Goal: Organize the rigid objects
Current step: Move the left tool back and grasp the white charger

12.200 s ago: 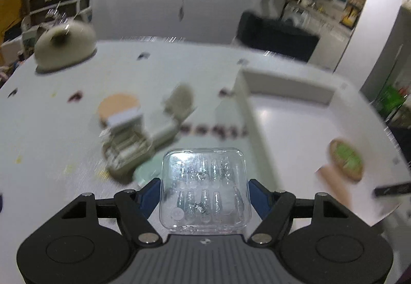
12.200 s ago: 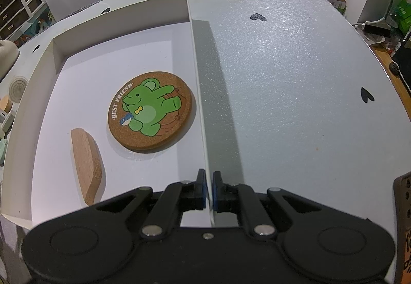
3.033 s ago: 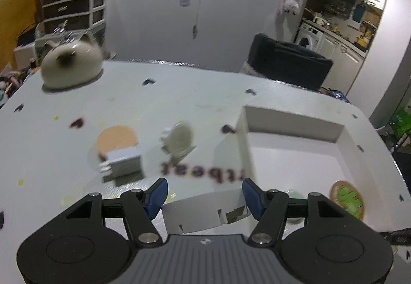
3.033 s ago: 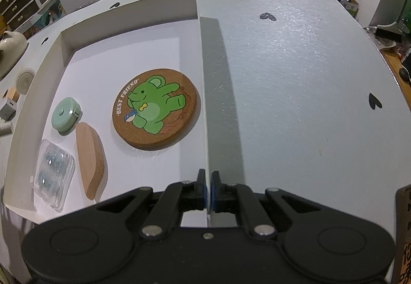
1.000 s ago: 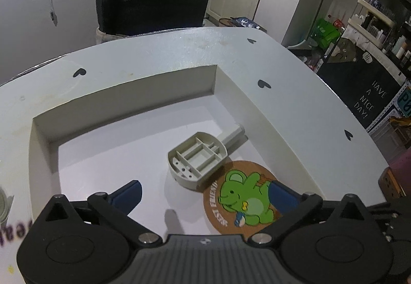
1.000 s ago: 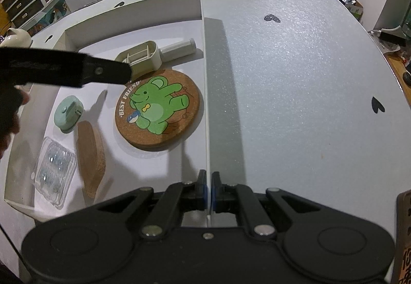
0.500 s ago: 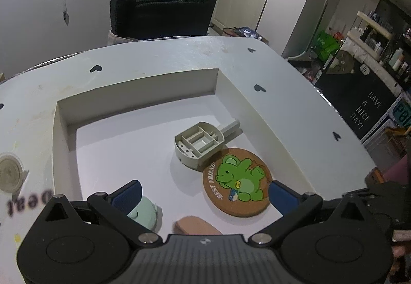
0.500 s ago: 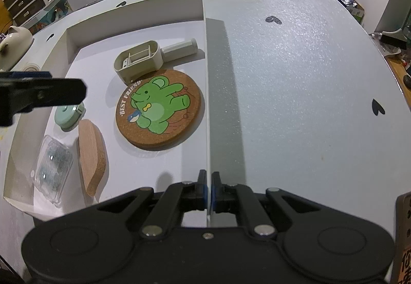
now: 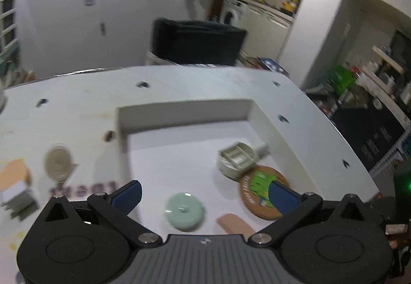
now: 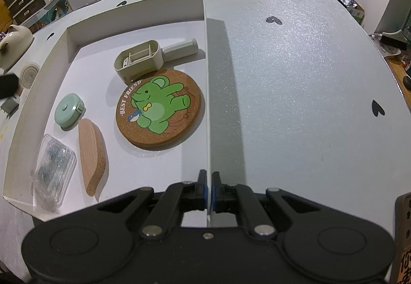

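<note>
A white tray holds a cork coaster with a green bear, a beige compartment scoop, a mint round tape measure, an oblong wooden piece and a clear plastic case. My right gripper is shut on the tray's right wall near its front corner. My left gripper is open and holds nothing. It hovers over the tray's near left part, above the tape measure. The scoop and coaster lie beyond its right finger.
Left of the tray on the white table lie a round beige disc, a white plug adapter and an orange cork piece. A cat-shaped ceramic sits at the far left. A black chair stands behind the table.
My left gripper has pulled back and up out of the tray and swung left, leaving the beige scoop beside the coaster. The right gripper has not moved.
</note>
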The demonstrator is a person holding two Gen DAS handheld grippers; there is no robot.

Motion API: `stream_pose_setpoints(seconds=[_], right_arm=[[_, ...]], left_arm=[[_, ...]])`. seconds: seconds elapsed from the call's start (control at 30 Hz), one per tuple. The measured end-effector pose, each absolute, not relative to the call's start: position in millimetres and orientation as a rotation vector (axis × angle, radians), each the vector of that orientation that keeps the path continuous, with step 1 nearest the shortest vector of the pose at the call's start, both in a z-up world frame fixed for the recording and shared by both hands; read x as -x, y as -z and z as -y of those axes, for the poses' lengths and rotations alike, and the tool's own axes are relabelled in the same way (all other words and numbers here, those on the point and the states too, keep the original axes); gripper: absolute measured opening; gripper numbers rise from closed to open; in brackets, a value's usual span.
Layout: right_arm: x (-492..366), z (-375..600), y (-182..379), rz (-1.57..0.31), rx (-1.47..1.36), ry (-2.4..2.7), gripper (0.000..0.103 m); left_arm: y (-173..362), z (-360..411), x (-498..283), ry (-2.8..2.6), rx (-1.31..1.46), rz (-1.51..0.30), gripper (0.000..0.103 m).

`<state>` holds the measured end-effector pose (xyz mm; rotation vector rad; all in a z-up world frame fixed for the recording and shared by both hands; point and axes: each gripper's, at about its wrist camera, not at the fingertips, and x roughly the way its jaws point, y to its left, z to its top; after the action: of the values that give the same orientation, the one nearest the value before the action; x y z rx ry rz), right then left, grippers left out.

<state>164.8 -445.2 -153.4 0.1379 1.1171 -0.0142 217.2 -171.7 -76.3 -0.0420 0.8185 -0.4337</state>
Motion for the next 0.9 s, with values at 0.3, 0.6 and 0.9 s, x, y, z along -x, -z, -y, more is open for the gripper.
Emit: stream_pose_setpoints(seconds=[0.3, 0.6, 0.9], right_arm=[[-165, 445, 153, -1.117, -0.138, 0.014, 0.005], [-164, 445, 154, -1.118, -0.138, 0.016, 0.005], [-165, 447, 154, -1.122, -0.141, 0.021, 0.005]], left_arm=[[71, 109, -227, 0.177, 0.122, -0.756, 0.103], [90, 41, -248, -0.080, 0.218, -0.740, 0.103], [132, 1, -273, -0.225, 0.209, -0.779, 0.103]])
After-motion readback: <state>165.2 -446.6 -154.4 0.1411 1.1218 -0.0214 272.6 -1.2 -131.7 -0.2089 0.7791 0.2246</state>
